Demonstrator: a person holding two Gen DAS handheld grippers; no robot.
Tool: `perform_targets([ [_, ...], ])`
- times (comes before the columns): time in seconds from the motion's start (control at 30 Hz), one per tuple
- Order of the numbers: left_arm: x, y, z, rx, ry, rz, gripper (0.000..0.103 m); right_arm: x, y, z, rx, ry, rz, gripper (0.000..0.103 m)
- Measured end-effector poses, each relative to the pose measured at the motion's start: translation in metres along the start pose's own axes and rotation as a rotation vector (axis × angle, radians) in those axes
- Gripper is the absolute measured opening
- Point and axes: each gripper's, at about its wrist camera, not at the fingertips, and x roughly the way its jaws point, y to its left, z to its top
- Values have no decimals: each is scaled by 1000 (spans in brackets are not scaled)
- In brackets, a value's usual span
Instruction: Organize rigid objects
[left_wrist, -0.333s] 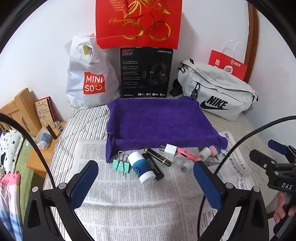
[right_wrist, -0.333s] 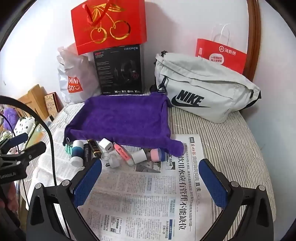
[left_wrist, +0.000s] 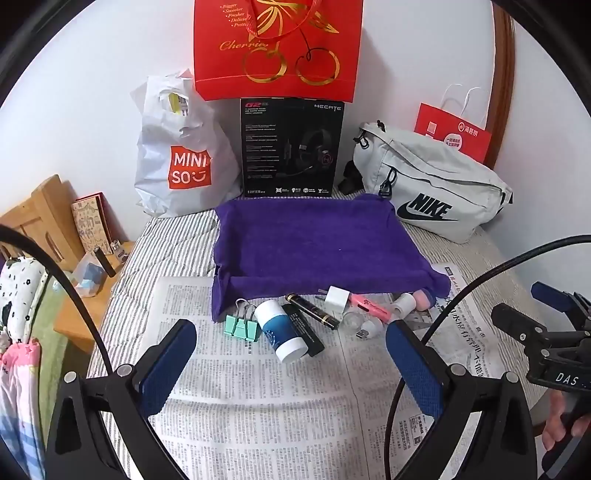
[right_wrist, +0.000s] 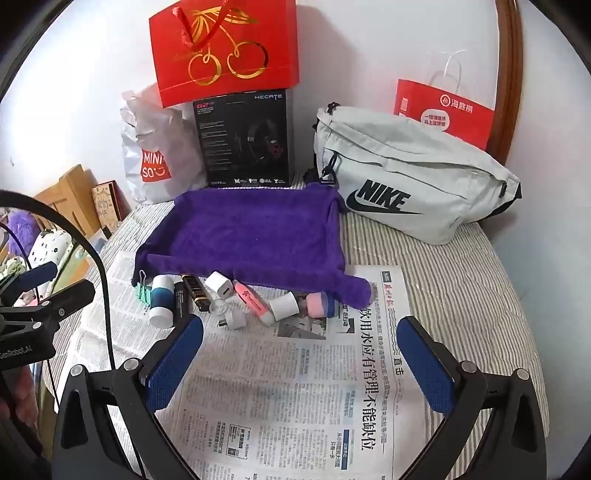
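Left gripper (left_wrist: 291, 354): hovering with its jaws spread wide and nothing between them, just in front of the row of small things.
Right gripper (right_wrist: 301, 347): also gaping wide and gripping nothing, over the newspaper (right_wrist: 295, 387) in front of the purple towel (right_wrist: 251, 232).
Purple towel: lying on the striped bed (right_wrist: 461, 288), its front edge touching the newspaper.
Small things: lying in a row along the towel's front edge – green binder clip (left_wrist: 242, 326), blue-and-white bottle (left_wrist: 280, 330), black tube (left_wrist: 314, 310), white charger plug (left_wrist: 338, 297), pink highlighter (left_wrist: 369, 304).
Behind the towel: black headset box (left_wrist: 291, 147), grey waist bag (left_wrist: 432, 184).
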Motion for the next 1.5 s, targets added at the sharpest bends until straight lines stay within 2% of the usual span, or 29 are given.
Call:
perform_targets([
  [0.27, -8, 0, -7, -1, 7, 12, 103, 6, -19, -11, 10, -3, 11, 103],
  [1.5, -6, 1, -8, 4, 28, 34, 103, 0, -15, -13, 3, -4, 17, 103],
])
